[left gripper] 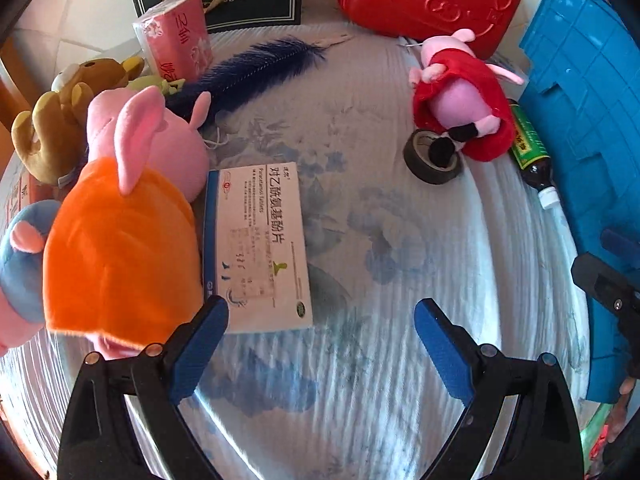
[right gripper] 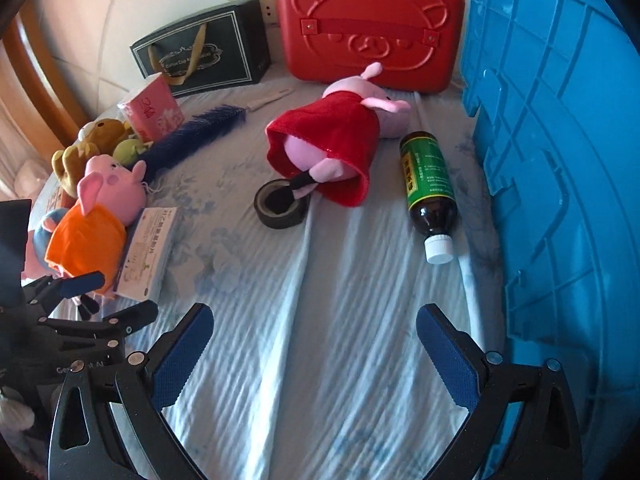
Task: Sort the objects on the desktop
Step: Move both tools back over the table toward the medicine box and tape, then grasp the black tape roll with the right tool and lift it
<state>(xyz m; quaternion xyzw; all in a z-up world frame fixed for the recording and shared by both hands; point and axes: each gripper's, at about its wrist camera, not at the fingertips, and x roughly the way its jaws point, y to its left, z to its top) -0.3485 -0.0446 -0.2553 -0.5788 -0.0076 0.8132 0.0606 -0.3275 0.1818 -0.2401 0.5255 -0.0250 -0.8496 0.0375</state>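
My left gripper [left gripper: 320,316] is open and empty, low over the cloth, just short of a white medicine box [left gripper: 258,248] that lies beside an orange-dressed pig plush [left gripper: 120,240]. My right gripper [right gripper: 314,326] is open and empty above bare cloth. Ahead of it lie a red-dressed pig plush [right gripper: 332,148], a black tape roll [right gripper: 280,204] and a dark bottle with a green label [right gripper: 430,188]. The left gripper shows at the left edge of the right wrist view [right gripper: 80,300].
A blue plastic crate [right gripper: 560,160] stands along the right. A red case [right gripper: 372,24] and a dark gift bag [right gripper: 204,52] stand at the back. A tissue pack [left gripper: 176,40], blue feather duster [left gripper: 248,72] and brown bear plush [left gripper: 60,120] lie at left.
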